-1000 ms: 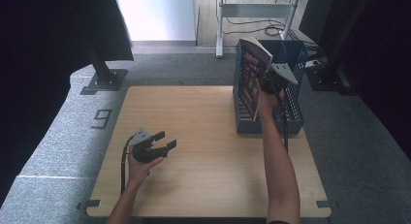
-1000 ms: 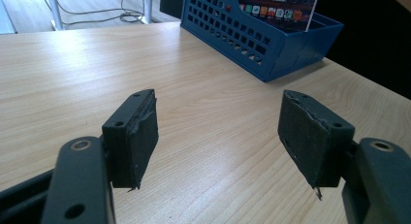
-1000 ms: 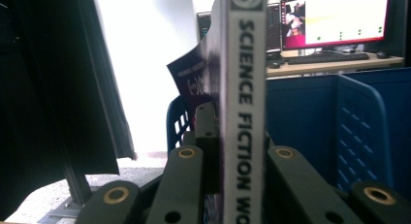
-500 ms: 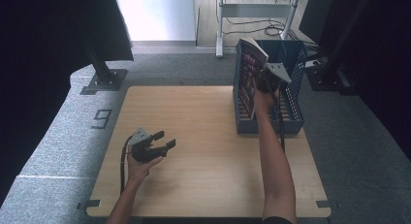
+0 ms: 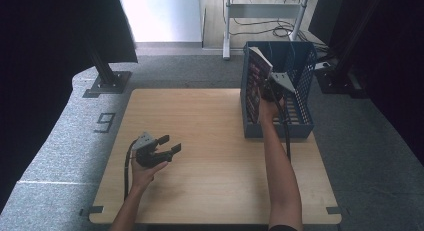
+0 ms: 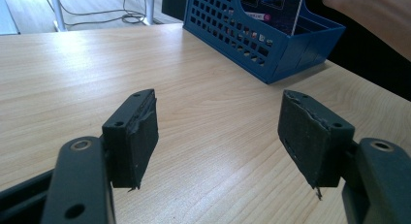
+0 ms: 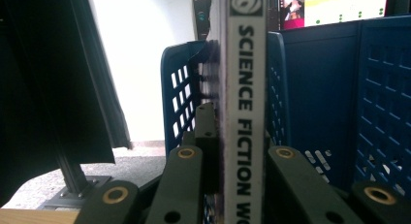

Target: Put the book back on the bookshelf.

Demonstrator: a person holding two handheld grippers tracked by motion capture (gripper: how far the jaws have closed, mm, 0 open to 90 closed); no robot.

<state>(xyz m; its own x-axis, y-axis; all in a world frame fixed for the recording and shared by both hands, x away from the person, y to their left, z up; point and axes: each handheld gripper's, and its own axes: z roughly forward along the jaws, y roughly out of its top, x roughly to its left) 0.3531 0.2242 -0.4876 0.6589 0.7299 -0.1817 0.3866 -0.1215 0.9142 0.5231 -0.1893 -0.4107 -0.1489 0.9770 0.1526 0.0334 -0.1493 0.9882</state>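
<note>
We grip the book (image 7: pixel 245 103) in our right gripper (image 5: pixel 270 91), fingers clamped, inside the blue basket (image 5: pixel 300 126). Our left gripper (image 5: pixel 167 145) rests near-left on the table (image 5: pixel 215 141), fingers apart.

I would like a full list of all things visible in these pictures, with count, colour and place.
book: one, white spine reading SCIENCE FICTION, upright in the crate, gripped by the right claw.
crate: one, blue, perforated walls, far right of the table.
table: one, light wood, centre.
metal rack: one, pale, on the floor beyond the table.
left claw: one, black, open, near left of the table, holding nothing.
right claw: one, black, shut on the book.
</note>
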